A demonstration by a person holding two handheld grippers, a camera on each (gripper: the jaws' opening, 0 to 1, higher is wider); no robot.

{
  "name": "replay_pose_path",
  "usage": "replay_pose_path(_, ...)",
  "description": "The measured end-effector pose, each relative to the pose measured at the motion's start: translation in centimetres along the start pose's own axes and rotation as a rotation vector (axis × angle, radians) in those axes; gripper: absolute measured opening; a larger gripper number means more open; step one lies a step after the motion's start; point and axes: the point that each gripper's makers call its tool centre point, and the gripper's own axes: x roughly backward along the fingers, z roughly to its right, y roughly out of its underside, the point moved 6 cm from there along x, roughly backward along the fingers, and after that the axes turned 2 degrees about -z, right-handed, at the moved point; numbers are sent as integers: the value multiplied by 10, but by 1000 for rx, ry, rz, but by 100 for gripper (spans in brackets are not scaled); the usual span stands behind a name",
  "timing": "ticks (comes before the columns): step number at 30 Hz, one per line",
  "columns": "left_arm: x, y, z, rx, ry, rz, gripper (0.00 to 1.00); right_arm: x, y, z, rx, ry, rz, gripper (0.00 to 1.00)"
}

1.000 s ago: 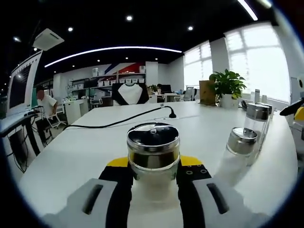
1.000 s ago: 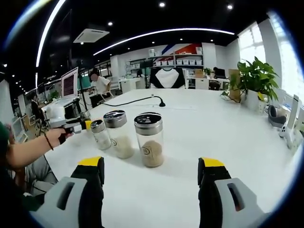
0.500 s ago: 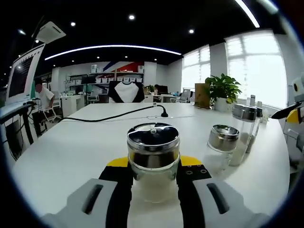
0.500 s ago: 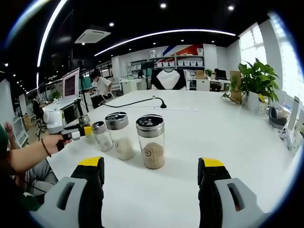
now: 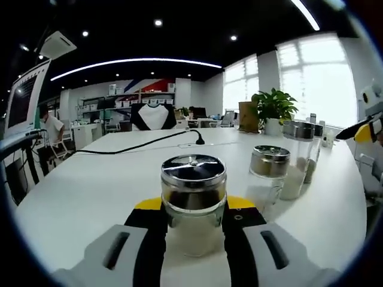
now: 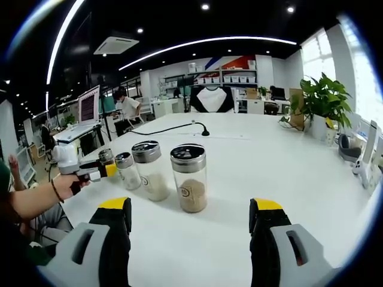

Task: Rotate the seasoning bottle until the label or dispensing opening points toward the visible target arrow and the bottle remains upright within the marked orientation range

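You are pinching the seasoning bottle low on its glass body with the left gripper, over the white table; glass is slippery and fragile, so squeeze gently. Your right gripper is hanging spread, apart from the three bottles.

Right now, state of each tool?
Left tool: shut on the small seasoning bottle.
Right tool: open, holding nothing.

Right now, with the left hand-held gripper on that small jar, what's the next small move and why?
Probably set it down beside the other jars: the left hand-held gripper holds the small jar upright, and no target arrow is in view.
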Motion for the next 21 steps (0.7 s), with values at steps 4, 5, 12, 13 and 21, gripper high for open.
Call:
replay_pose_path(4, 0, 1, -1, 46, -3, 8, 37, -1, 1, -2, -1, -6, -4, 82)
replay_pose_path(5, 1, 1, 0, 47, -1, 7, 37, -2, 2, -3, 0, -7, -6, 82)
replay_pose_path(12, 2, 2, 2, 50, -1, 9, 37, -2, 1, -1, -1, -5, -6, 82)
replay_pose_path(13, 3, 2, 3, 50, 0, 9, 37, -2, 1, -1, 0, -5, -5, 82)
replay_pose_path(21, 4, 1, 5, 45, -1, -7, 38, -1, 2, -1, -3, -4, -7, 82)
